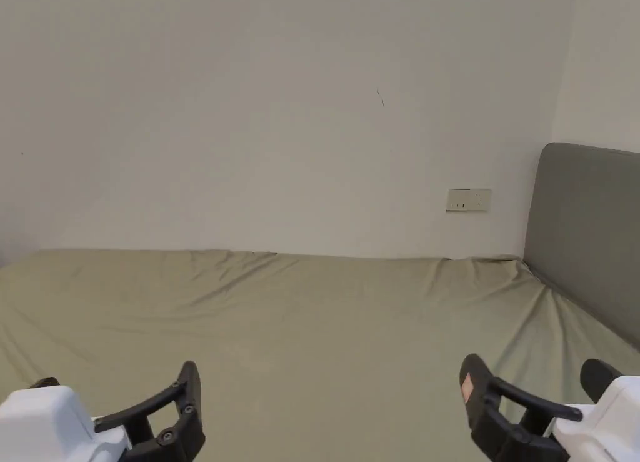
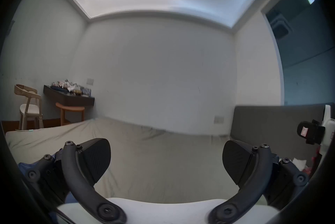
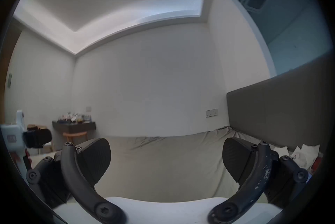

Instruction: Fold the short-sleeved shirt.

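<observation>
I am holding my left gripper (image 2: 166, 161) and right gripper (image 3: 166, 161) low over the bed (image 1: 325, 313), well apart, both with jaws spread wide and gripping nothing. I am not finding the shirt anywhere on the olive sheet in front of me

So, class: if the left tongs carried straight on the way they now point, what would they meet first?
Probably nothing near: the open left tongs point low across the bare bed sheet toward the far wall. Depth is unclear; they might graze the sheet first.
</observation>
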